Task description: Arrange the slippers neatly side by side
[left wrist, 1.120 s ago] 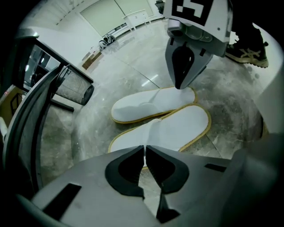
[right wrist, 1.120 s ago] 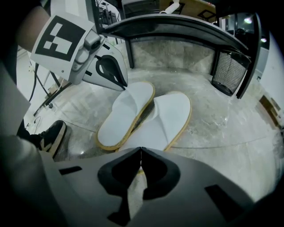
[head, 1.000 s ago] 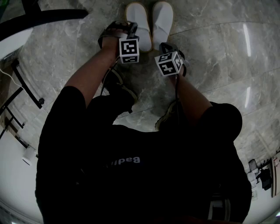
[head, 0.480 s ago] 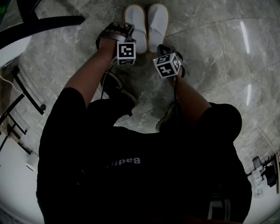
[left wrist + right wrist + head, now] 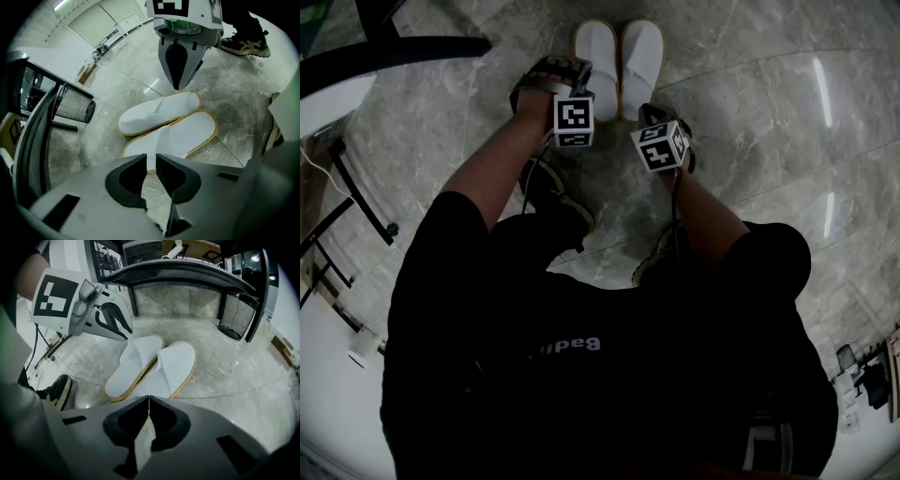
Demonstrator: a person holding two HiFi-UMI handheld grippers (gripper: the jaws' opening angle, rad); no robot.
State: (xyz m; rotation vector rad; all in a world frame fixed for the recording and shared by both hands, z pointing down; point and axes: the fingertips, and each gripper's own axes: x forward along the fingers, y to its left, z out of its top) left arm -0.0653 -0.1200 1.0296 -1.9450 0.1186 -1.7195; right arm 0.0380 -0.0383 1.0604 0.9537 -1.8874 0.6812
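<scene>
Two white slippers with tan soles lie side by side and touching on the marble floor, the left slipper [image 5: 598,56] [image 5: 159,111] [image 5: 133,363] beside the right slipper [image 5: 640,54] [image 5: 180,136] [image 5: 174,363]. My left gripper [image 5: 579,71] [image 5: 150,161] hovers just short of the pair's near end, its jaws a narrow gap apart with nothing between them. Beside it my right gripper [image 5: 650,114] [image 5: 148,404] also hangs short of the slippers, jaws pressed together and empty. Each gripper shows in the other's view: the right gripper [image 5: 177,85], the left gripper [image 5: 123,330].
A black desk [image 5: 173,269] on dark legs stands beyond the slippers, with a mesh bin [image 5: 236,310] at its right. A black curved bar [image 5: 394,49] lies at the far left. My own shoes [image 5: 561,195] [image 5: 654,255] stand behind the grippers.
Both grippers have drawn back a little from the slippers. The slippers lie together as before.
</scene>
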